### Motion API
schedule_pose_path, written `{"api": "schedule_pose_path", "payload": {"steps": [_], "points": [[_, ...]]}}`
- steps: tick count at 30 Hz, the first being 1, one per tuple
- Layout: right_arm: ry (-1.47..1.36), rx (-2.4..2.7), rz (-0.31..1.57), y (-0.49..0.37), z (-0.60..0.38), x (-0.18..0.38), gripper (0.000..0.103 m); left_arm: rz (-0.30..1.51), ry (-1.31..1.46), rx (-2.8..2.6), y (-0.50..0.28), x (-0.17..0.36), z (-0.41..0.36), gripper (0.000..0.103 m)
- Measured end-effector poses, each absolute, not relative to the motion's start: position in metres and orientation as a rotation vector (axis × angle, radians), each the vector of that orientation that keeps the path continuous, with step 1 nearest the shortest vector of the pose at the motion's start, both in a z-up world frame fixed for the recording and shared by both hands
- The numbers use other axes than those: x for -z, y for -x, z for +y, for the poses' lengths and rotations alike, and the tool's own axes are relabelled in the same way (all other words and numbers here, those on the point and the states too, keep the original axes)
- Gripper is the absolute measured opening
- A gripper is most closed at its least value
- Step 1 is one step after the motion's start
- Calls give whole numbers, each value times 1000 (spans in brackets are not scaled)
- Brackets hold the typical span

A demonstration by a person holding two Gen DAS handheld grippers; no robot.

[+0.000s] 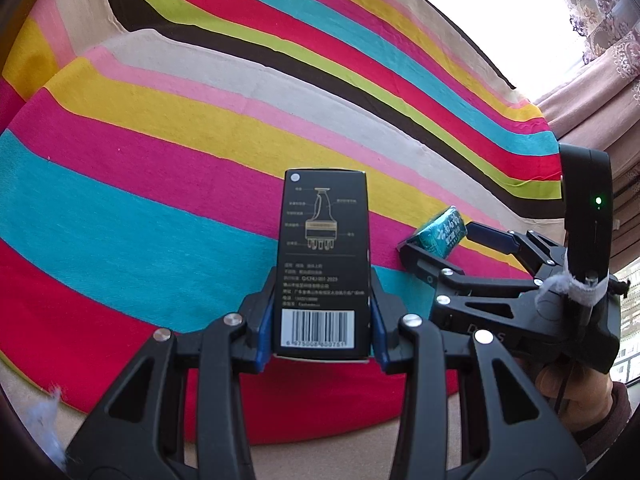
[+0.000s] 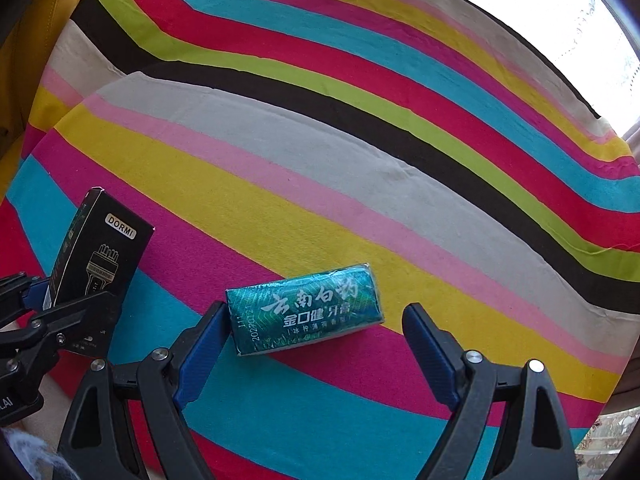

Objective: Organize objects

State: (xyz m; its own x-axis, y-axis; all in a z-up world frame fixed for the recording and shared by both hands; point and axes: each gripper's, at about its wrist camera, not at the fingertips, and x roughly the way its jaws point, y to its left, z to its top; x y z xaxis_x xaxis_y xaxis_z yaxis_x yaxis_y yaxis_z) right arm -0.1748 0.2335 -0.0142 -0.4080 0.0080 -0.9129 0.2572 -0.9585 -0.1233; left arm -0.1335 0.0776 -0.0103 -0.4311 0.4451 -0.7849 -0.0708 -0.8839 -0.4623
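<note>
Striped cloth [image 1: 160,168] covers the whole work surface: bands of pink, yellow, teal, red, brown, lime and grey. Patterned curtain [image 1: 608,40] and a bright window at upper right.

Left wrist view: left gripper [image 1: 322,320] pinches a tall black box [image 1: 322,256] by its two long sides, blue pads pressed flat against it. Box points away from the camera, barcode end nearest, line drawing of a trimmer on the face shown. To the right, the right gripper [image 1: 440,236] comes in from the side, fingers spread around a small teal toothpaste box [image 1: 442,232]. A hand [image 1: 568,388] shows under that gripper's body, dark sleeve at the wrist.

Right wrist view: right gripper [image 2: 316,340] wide apart. Teal toothpaste box [image 2: 304,314] lies on the cloth between the fingers, slightly tilted, white lettering up. Its left end is against or just beside the left pad; clear gap to the right pad. Black box [image 2: 100,256], marked DORMI, stands tilted at far left, held low down in the left gripper [image 2: 52,304].
</note>
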Motion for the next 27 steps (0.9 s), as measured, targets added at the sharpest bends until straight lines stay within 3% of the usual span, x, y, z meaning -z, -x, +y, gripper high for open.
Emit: {"api": "schedule_pose_path", "payload": {"steps": [4,6,15,27], "points": [[-1626,2499,345,174,234,19,85,-528,1460,-2361,135,11,79,43],[-1629,2507,286,172,237,18,77,-528,1459,-2363,134,11,79,43],[-1639,2780,104,136,258,-5,77,-492,1436,-2389,130,5,84,43],[-1557,3014,167,76,262,-29,77,-379,1336,-2454,116,-17,97,43]]}}
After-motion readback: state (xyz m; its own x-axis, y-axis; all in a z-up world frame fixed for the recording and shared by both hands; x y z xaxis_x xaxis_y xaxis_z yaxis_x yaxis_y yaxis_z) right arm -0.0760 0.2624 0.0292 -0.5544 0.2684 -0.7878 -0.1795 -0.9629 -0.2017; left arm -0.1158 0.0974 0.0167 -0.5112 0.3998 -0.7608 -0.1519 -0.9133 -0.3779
